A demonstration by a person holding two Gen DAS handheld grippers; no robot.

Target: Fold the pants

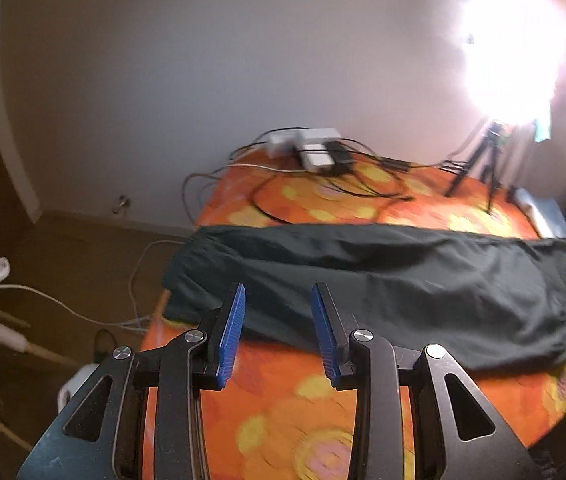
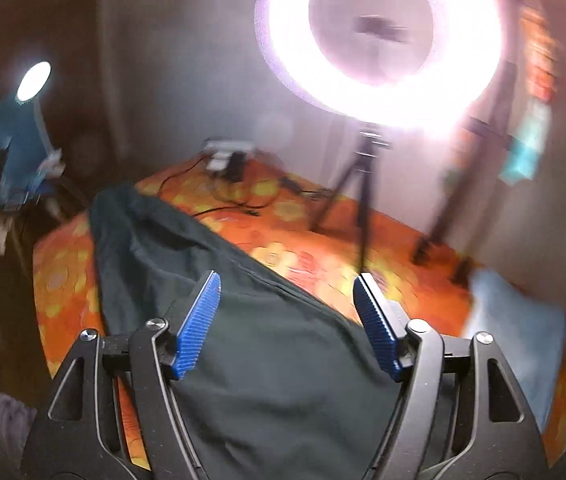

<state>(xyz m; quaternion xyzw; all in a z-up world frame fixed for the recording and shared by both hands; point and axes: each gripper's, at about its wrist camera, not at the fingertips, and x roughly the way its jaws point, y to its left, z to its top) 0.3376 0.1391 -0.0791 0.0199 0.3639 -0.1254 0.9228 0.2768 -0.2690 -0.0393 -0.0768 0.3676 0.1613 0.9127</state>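
Left gripper [image 1: 278,294] partly spread, empty; right gripper [image 2: 286,284] spread wide, empty. Pants [image 1: 383,292] lie ahead, below both, in long band across orange bedspread [image 1: 283,408]. Between folds, likely; next: pinch one end, carry it over.

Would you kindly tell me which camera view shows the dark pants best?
The left wrist view: the pants lie across the orange cloth with both ends and the outline visible. The right wrist view shows them lengthwise, blurred, their near part running under the tongs and out of frame.
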